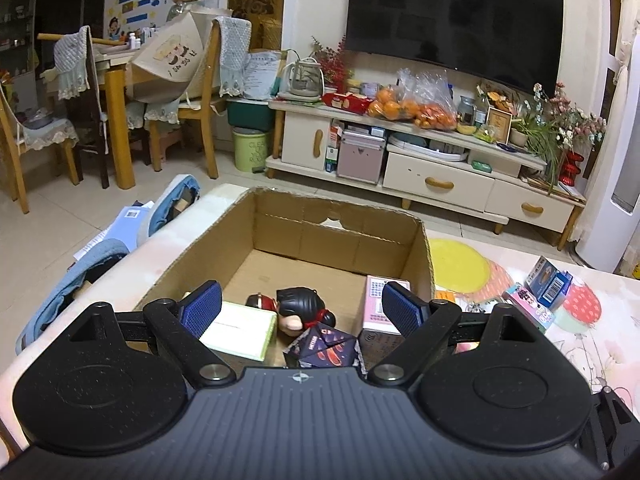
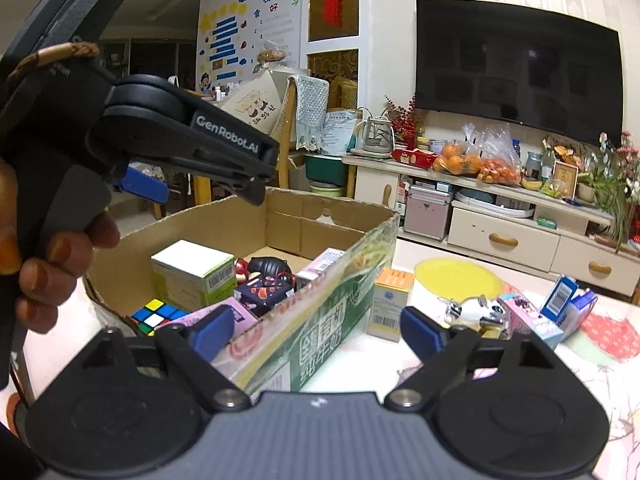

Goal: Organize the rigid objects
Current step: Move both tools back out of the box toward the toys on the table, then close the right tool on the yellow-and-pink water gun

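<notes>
An open cardboard box [image 1: 340,206] stands on the table. In it lie a green-and-white carton [image 1: 240,330], a black-haired doll [image 1: 298,300], a dark purple box [image 1: 324,346], a pink carton [image 1: 374,308] and a puzzle cube [image 2: 158,314]. My left gripper [image 1: 301,296] hangs open over the box's near end with nothing between its fingers; the right wrist view shows it from the side, held by a hand [image 2: 52,280]. My right gripper [image 2: 316,320] is open and straddles the box's printed wall [image 2: 320,332], gripping nothing. On the table beside the box are an orange-and-white carton [image 2: 390,304], a panda toy [image 2: 476,312], a pink box [image 2: 532,320] and a blue box [image 2: 564,296].
A yellow round mat [image 1: 456,266] lies on the table beyond the box. Blue bags [image 1: 168,204] hang off the table's left edge. Across the tiled floor stand a cluttered TV cabinet [image 1: 440,184] and dining chairs [image 1: 200,92].
</notes>
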{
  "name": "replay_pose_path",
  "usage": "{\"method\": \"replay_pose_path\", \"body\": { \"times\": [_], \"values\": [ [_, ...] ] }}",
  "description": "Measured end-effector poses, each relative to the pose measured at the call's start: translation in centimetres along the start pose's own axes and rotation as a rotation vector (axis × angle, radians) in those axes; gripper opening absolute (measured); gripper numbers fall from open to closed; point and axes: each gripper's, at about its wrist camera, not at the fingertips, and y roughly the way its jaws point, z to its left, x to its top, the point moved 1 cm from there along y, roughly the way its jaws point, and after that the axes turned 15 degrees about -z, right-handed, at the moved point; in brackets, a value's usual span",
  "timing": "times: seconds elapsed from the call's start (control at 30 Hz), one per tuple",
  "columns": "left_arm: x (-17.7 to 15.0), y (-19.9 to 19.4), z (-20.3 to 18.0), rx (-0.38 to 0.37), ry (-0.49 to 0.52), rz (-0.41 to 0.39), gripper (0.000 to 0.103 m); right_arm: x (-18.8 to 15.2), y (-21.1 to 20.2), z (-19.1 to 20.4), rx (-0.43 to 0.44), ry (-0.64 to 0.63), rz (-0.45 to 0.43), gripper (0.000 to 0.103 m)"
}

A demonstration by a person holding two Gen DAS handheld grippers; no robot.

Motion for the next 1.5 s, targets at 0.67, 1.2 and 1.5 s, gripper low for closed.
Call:
{"method": "replay_pose_path", "body": {
  "times": [0.67,1.2,1.5],
  "values": [
    [-0.6,-0.5,-0.6,-0.090,0.093,0.002,0.103,-2.8,1.9,-8.7,-0.121,0.010,0.064,0.098],
    [-1.2,0.2,-1.0,-0.132,0.178,0.017,0.103,-3.8,8.7,-14.4,0.110,-0.037,0.272,0.098],
    [-1.6,0.2,-1.1,-0.153,0.207,0.027,0.103,-4.8,9.9,-14.9,0.229,-0.026,0.372,0.096]
  ]
}}
